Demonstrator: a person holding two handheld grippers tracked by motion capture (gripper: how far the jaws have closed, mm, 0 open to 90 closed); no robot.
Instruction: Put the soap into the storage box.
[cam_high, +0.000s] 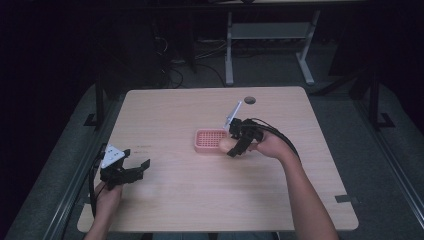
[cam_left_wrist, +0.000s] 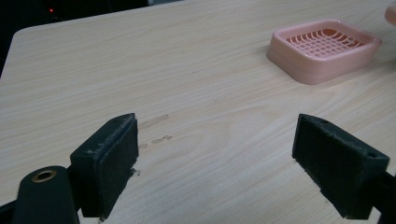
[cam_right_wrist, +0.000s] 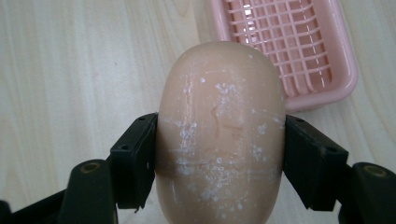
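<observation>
soap (cam_right_wrist: 219, 135): beige (white flecks) | dish (cam_right_wrist: 289, 46): pink grid | table (cam_high: 200, 200): pale wood, perhaps stained

The high view sits above the near edge of the table (cam_high: 170, 200) and looks forward and down, far enough back to catch the whole tabletop plus some floor behind it. The left gripper view rides low, just over the wood, looking out between its own two jaws toward the pink soap dish (cam_left_wrist: 323, 49) in the upper right of the frame. The right gripper view points steeply down at the table from close range, with the same dish (cam_right_wrist: 299, 51) at upper right. That dish (cam_high: 209, 140), mid-frame from overhead, is what all three share.
</observation>
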